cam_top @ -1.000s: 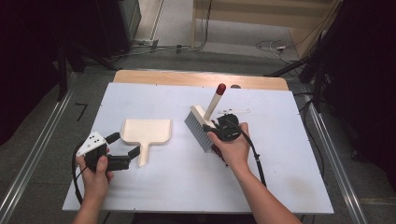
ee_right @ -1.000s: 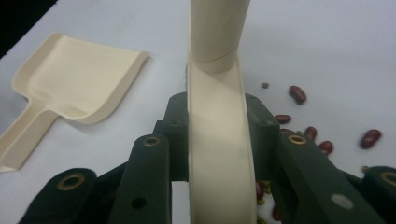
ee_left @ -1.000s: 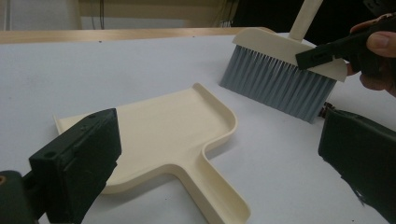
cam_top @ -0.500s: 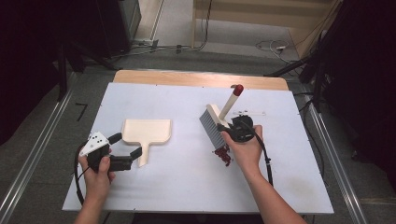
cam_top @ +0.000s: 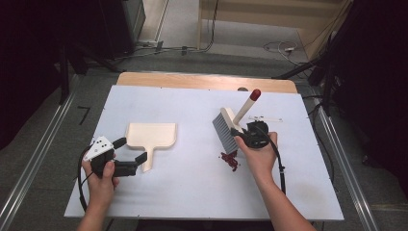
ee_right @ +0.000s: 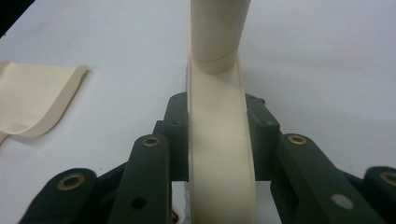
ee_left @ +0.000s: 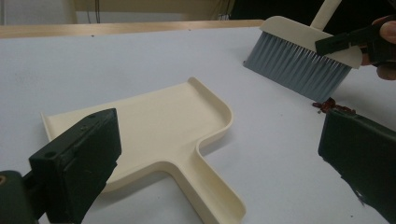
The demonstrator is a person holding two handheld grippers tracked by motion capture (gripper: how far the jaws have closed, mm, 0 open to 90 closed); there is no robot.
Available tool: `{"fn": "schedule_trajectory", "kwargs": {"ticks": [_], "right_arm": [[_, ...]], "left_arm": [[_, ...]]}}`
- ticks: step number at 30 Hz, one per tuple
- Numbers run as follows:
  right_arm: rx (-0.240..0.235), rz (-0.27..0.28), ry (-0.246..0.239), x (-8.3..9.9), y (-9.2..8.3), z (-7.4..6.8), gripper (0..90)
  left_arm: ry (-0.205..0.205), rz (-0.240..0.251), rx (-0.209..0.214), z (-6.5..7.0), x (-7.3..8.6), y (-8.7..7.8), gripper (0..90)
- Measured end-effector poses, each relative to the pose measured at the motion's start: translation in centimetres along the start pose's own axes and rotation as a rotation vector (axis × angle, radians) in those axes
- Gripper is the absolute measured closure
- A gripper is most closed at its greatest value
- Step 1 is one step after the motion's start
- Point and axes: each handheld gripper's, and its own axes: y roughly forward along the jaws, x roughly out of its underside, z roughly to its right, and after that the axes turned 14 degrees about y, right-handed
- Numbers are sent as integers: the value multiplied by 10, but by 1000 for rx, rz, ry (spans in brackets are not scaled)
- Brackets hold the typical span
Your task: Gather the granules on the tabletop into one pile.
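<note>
High view: right tool (cam_top: 236, 135) clamped on the brush (cam_top: 226, 129), bristles down by the red crumbs (cam_top: 230, 160) on the white counter (cam_top: 192, 192).
Left gripper view: left tool (ee_left: 224, 158) hangs released, jaws wide around the handle of the cream dustpan (ee_left: 154, 126), not touching it. Right gripper view: both pads squeeze the brush's cream back (ee_right: 219, 154), dustpan corner off to the left.
</note>
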Motion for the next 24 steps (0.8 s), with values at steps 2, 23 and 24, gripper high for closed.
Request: {"fn": "schedule_trajectory", "kwargs": {"ticks": [2, 23, 24], "right_arm": [[-1, 2, 9, 0, -1, 2, 658], [-114, 103, -461, -86, -9, 19, 658], [-102, 91, -519, -88, -4, 20, 658]], "left_arm": [[0, -1, -1, 0, 0, 0, 0], [-1, -7, -11, -1, 0, 0, 0], [-1, -7, -11, -1, 0, 0, 0]]}}
